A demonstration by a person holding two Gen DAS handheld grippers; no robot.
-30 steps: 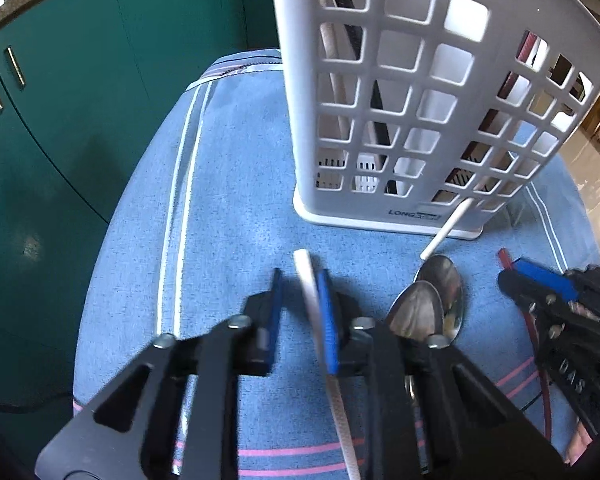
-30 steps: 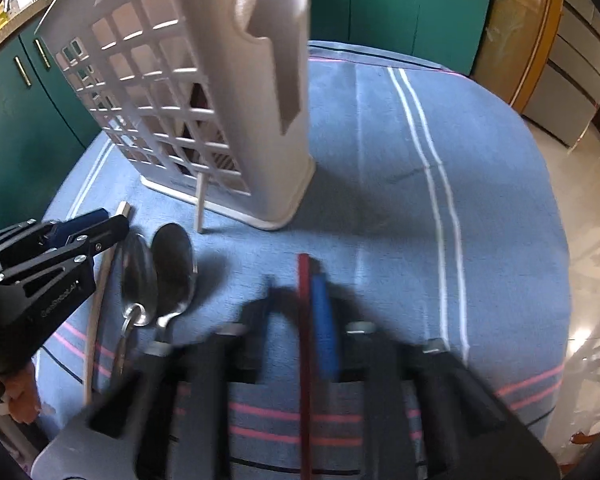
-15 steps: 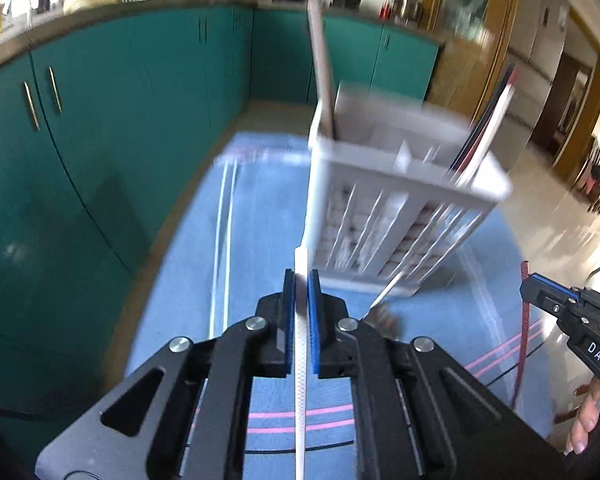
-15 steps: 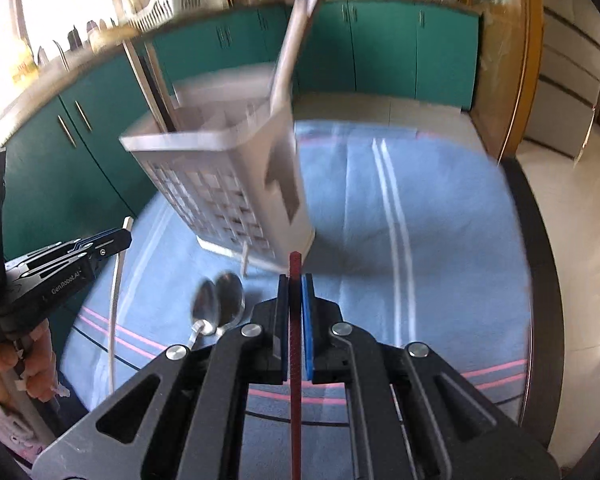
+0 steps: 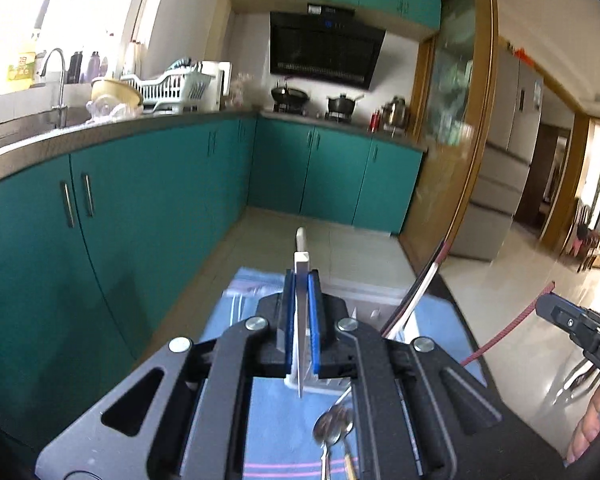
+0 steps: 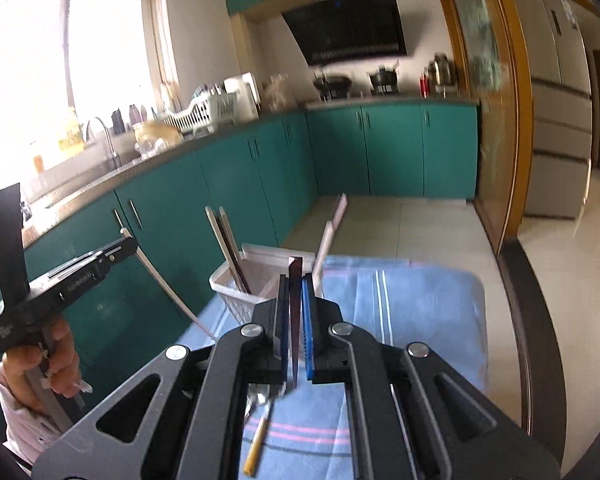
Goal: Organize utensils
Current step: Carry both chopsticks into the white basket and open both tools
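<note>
My left gripper [image 5: 300, 300] is shut on a white chopstick [image 5: 301, 264], held up above the blue cloth. My right gripper [image 6: 295, 300] is shut on a dark red chopstick [image 6: 295, 280], also held up. The white utensil basket [image 6: 252, 280] stands on the cloth ahead of both grippers, with several chopsticks [image 6: 228, 240] leaning in it. In the left wrist view the basket [image 5: 364, 296] is mostly hidden behind the fingers. Two metal spoons [image 5: 332, 428] lie on the cloth near the basket's base. The right gripper shows at the right of the left wrist view [image 5: 548, 304]; the left gripper shows at the left of the right wrist view [image 6: 128, 244].
The blue striped cloth [image 6: 420, 312] covers a round table. Teal kitchen cabinets [image 5: 140, 208] curve along the left and back. A yellow-handled utensil [image 6: 256, 448] lies on the cloth under the right gripper. Tiled floor and a fridge [image 6: 560, 120] lie to the right.
Both grippers closed on their chopsticks and lifted them off the cloth, tilting upward so the views now look across the kitchen instead of down at the table.
</note>
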